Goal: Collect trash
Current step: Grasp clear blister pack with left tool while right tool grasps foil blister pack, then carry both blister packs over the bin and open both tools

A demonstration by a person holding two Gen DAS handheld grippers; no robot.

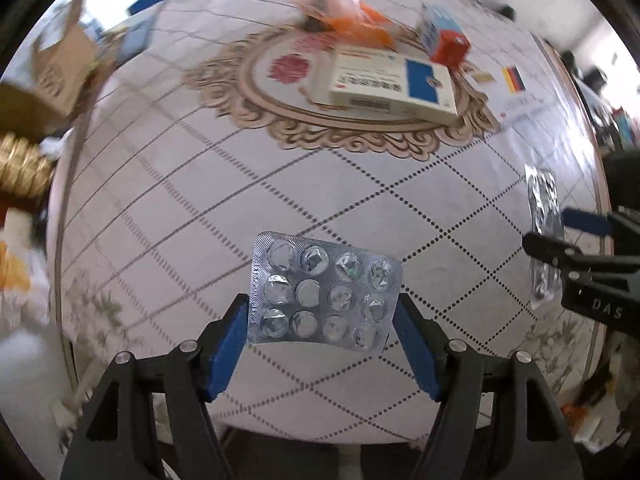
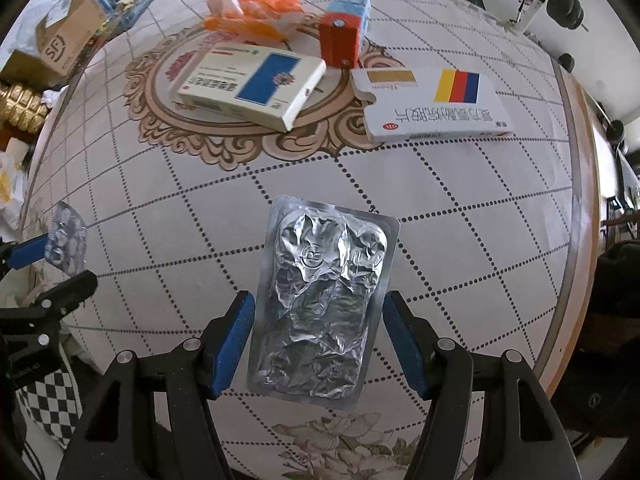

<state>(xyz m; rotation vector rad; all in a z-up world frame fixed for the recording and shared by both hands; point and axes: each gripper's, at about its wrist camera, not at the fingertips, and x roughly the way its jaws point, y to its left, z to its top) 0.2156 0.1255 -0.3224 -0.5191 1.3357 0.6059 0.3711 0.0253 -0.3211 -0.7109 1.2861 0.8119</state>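
Note:
My left gripper (image 1: 322,306) is shut on a used silver blister pack with round pockets (image 1: 324,290), holding it by its side edges above the table. It also shows at the left of the right wrist view (image 2: 67,245). My right gripper (image 2: 318,304) is shut on a larger crumpled foil blister pack (image 2: 322,300), also held by its edges above the table; this pack shows edge-on at the right of the left wrist view (image 1: 543,236). Other trash lies further back on the table.
The round patterned table (image 2: 160,208) carries a white-and-blue medicine box (image 2: 252,82), a white box with yellow-red-blue stripes (image 2: 432,104), a red-and-blue carton (image 2: 346,28) and an orange plastic bag (image 2: 256,4). A cardboard box (image 2: 68,46) sits beyond the left rim.

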